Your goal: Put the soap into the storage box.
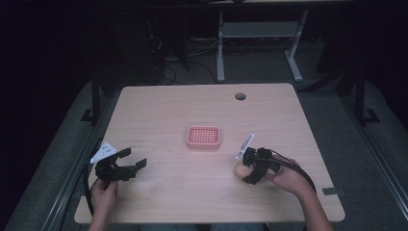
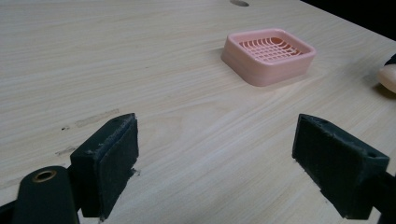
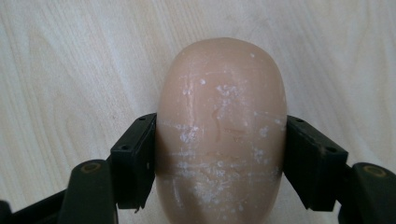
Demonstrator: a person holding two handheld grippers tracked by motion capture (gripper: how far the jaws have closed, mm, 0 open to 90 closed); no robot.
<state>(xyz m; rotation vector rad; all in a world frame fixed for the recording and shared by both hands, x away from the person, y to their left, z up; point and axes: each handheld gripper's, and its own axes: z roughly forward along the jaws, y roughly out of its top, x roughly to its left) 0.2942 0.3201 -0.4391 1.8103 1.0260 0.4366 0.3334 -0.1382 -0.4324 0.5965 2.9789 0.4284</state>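
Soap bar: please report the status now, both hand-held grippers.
Right hand-held gripper shut on soap bar, on the table. Left hand-held gripper open, empty. Pink soap dish apart, path clear.

Dim room; grey floor (image 1: 269,65); white-legged desk (image 1: 260,30) behind wooden table (image 1: 163,103).

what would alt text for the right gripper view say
A pale peach bar of soap, scuffed with white marks, sits clamped between the right gripper's two black jaws, one against each side. A light wooden table lies beneath it.
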